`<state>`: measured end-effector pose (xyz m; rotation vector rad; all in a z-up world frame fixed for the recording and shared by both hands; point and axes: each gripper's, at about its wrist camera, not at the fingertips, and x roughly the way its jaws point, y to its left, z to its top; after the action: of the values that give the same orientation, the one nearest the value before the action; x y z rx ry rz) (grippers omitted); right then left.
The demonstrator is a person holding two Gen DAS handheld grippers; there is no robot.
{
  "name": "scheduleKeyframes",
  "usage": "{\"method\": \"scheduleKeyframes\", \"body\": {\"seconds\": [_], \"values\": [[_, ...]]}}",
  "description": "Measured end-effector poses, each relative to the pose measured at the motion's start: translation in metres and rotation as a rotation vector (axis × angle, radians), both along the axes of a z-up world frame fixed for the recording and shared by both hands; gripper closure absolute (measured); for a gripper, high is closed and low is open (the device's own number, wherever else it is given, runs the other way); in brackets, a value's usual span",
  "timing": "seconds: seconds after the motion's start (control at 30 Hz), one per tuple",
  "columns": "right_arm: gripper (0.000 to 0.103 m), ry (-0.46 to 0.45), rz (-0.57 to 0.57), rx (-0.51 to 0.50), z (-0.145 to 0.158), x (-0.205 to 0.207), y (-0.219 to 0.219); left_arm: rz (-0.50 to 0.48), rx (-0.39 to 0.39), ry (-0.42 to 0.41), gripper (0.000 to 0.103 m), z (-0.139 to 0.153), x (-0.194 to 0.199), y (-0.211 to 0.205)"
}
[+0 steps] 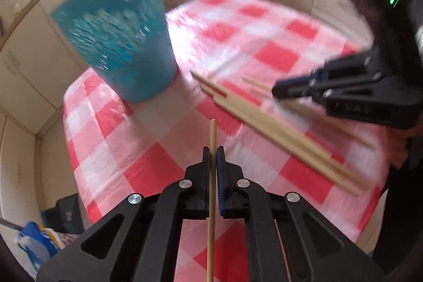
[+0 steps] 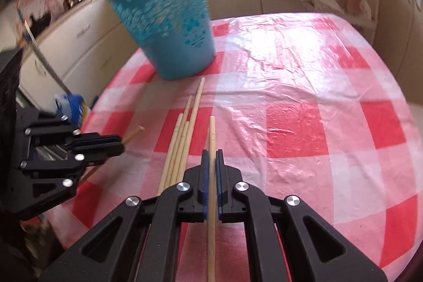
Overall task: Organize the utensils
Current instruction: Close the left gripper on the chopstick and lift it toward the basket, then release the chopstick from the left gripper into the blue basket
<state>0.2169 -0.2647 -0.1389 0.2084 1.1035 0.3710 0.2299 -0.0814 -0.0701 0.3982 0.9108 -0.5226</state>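
Checkered tablecloth (image 1: 277, 57), kitchen cabinets behind. Left wrist view: left gripper (image 1: 213, 149) pinches one chopstick (image 1: 212, 176); teal cup (image 1: 116, 33) far left. Right wrist view: right gripper (image 2: 212, 152) clamps another chopstick (image 2: 211, 163); loose chopsticks (image 2: 182, 139) just left. Tip each vertical above the rim before releasing.
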Motion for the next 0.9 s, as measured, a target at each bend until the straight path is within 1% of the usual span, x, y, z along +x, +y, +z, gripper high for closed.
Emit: {"method": "scheduleKeyframes", "body": {"seconds": [0.03, 0.1, 0.13, 0.2, 0.23, 0.33, 0.43, 0.47, 0.63, 0.7, 0.77, 0.9], "values": [[0.097, 0.008, -0.025, 0.03, -0.001, 0.001, -0.006, 0.017, -0.055, -0.021, 0.098, 0.011, -0.003, 0.006], [0.097, 0.008, -0.05, 0.047, -0.001, 0.002, -0.01, 0.049, -0.182, -0.084, 0.098, 0.039, -0.007, 0.022], [0.097, 0.009, -0.059, 0.058, -0.001, 0.003, -0.011, 0.066, -0.257, -0.131, 0.098, 0.057, -0.008, 0.032], [0.097, 0.01, -0.066, 0.056, -0.001, 0.003, -0.01, 0.095, -0.352, -0.2, 0.098, 0.084, -0.004, 0.044], [0.097, 0.007, -0.069, 0.05, 0.0, 0.003, -0.01, 0.115, -0.411, -0.253, 0.098, 0.103, -0.001, 0.052], [0.097, 0.011, -0.067, 0.039, 0.0, 0.003, -0.008, 0.165, -0.507, -0.382, 0.098, 0.145, 0.013, 0.063], [0.097, 0.01, -0.062, 0.027, 0.0, 0.002, -0.007, 0.213, -0.552, -0.492, 0.098, 0.173, 0.032, 0.062], [0.097, 0.011, -0.061, 0.024, 0.0, 0.003, -0.006, 0.239, -0.57, -0.54, 0.098, 0.183, 0.044, 0.06], [0.097, 0.016, -0.065, 0.022, -0.003, 0.003, -0.007, 0.366, -0.626, -0.672, 0.098, 0.214, 0.094, 0.058], [0.097, 0.016, -0.07, 0.023, -0.003, 0.003, -0.009, 0.404, -0.634, -0.698, 0.098, 0.217, 0.114, 0.057], [0.097, 0.018, -0.073, 0.025, -0.003, 0.003, -0.009, 0.433, -0.635, -0.709, 0.098, 0.214, 0.131, 0.053], [0.097, 0.022, -0.072, 0.023, -0.003, 0.004, -0.009, 0.487, -0.611, -0.689, 0.098, 0.192, 0.162, 0.046]]}}
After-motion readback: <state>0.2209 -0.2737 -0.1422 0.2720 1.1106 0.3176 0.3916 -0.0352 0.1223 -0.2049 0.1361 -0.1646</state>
